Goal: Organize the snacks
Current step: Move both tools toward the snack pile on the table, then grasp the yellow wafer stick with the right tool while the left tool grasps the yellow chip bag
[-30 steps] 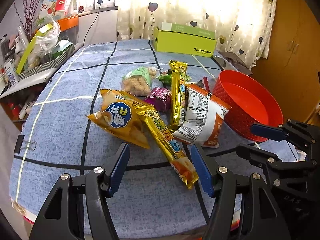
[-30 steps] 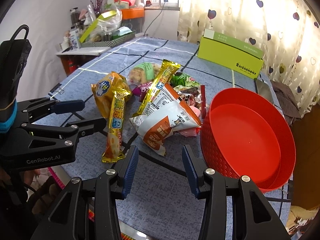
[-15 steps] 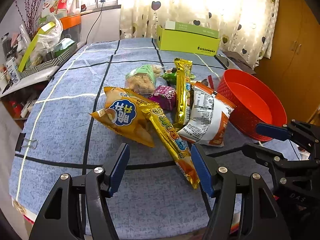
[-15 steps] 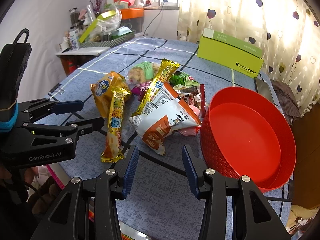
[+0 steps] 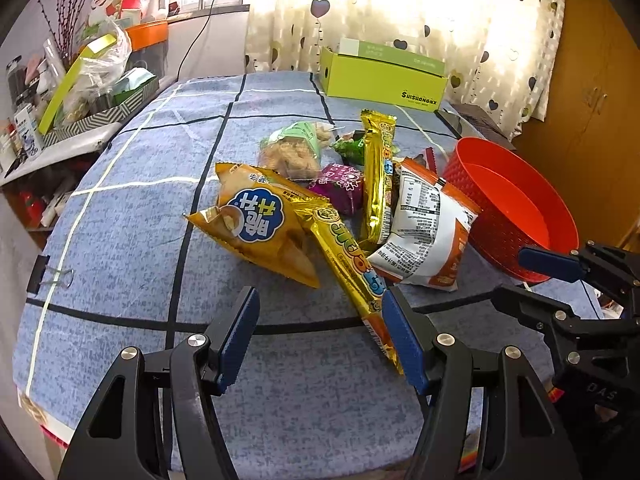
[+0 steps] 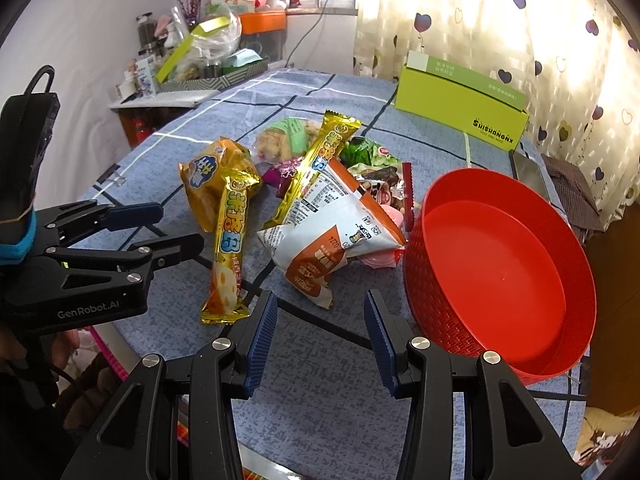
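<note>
While both grippers, left (image 5: 320, 336) and right (image 6: 320, 330), hover spread and empty, snacks (image 5: 340, 208) lie heaped on blue checked cloth (image 5: 132, 208) beside red basket (image 6: 500, 272); heart-print curtain (image 6: 480, 20) behind.

**A lived-in room at home**

I am over a table under a blue checked cloth (image 5: 132, 216), held at the edge by a binder clip (image 5: 50, 278). Behind it hangs a cream curtain with hearts (image 6: 520, 28) over a bright window – domestic, not a shop. A side shelf (image 6: 168, 98) is crowded with jars, bags and boxes. A wooden wardrobe door (image 5: 592, 92) stands to one side.
</note>
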The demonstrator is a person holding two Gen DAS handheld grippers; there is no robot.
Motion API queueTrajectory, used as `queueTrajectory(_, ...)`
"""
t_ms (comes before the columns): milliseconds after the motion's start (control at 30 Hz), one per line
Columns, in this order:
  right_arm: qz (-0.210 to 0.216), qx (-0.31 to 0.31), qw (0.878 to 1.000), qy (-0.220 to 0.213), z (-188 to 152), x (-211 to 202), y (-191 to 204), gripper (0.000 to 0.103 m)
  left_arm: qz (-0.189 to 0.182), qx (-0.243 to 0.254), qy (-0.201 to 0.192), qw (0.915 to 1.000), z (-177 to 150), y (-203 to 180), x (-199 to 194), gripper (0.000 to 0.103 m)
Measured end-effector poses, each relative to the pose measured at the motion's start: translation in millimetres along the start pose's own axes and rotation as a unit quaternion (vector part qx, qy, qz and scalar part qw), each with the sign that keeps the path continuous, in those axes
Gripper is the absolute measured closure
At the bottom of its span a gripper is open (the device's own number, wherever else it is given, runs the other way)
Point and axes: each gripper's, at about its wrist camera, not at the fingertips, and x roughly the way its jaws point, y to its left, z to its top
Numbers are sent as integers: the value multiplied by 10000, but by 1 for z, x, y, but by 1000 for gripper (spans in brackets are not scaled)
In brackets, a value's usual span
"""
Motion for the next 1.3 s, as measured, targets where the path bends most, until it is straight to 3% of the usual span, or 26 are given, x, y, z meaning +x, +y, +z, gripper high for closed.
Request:
queueTrajectory(600, 149, 3, 9998, 160, 2, 13, 16, 59, -73, -81, -133, 9999, -2, 20, -4, 38)
queueTrajectory(833, 205, 102, 9996, 139, 3, 16, 18, 59, -268, -188, -236, 9992, -1, 28, -7, 38)
queueTrajectory(1300, 654, 200, 9974, 209, 15, 40, 38, 66, -372, -620, -269, 9970, 0, 58, -4, 38)
